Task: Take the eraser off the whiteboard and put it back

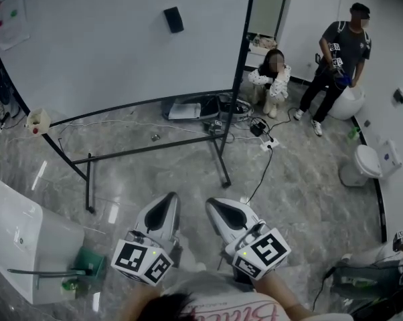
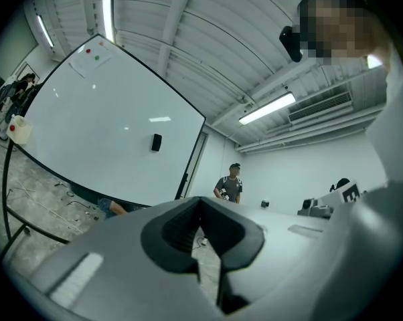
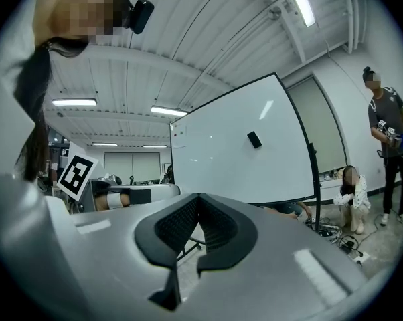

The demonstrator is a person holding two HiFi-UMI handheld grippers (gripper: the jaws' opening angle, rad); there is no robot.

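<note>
Left gripper (image 2: 200, 200) jaws: sitting pressed together at the tips, gripping nothing; only floor is showing through the gap lower down.
Right gripper (image 3: 197, 196) jaws: likewise meeting tip to tip, carrying nothing.
Pads (image 3: 180, 227): showing as dark, ribbed, rubber-like inserts set in smooth grey moulded shells that curve into a rounded V.
Marker cubes (image 1: 142, 260): riding at the rear of each gripper, white faces bearing black square patterns.
Gripper attitude: both are pointing level toward the board, side by side and close together in the head view.
Eraser (image 1: 173, 19): sitting on the whiteboard (image 1: 108, 52), well apart from both sets of jaws, high on the board's right half; a small dark rectangular block, slightly tilted.
Whiteboard surface: reading as flat, white and glossy, catching reflections of the ceiling lights; coloured dots are showing at its upper left corner.
Frame (image 1: 221, 159): black metal tubing, standing on footed legs with a low crossbar.
Container (image 1: 38, 120): a small white pot with a red spot, hanging at the board's lower left edge.
Floor (image 1: 154, 176): grey marbled, polished and reflecting.
Cables (image 1: 256, 127): lying tangled beyond the right leg.
Bystanders: a standing person (image 1: 339, 52) and a crouching person (image 1: 274, 75) are occupying the far right corner.
</note>
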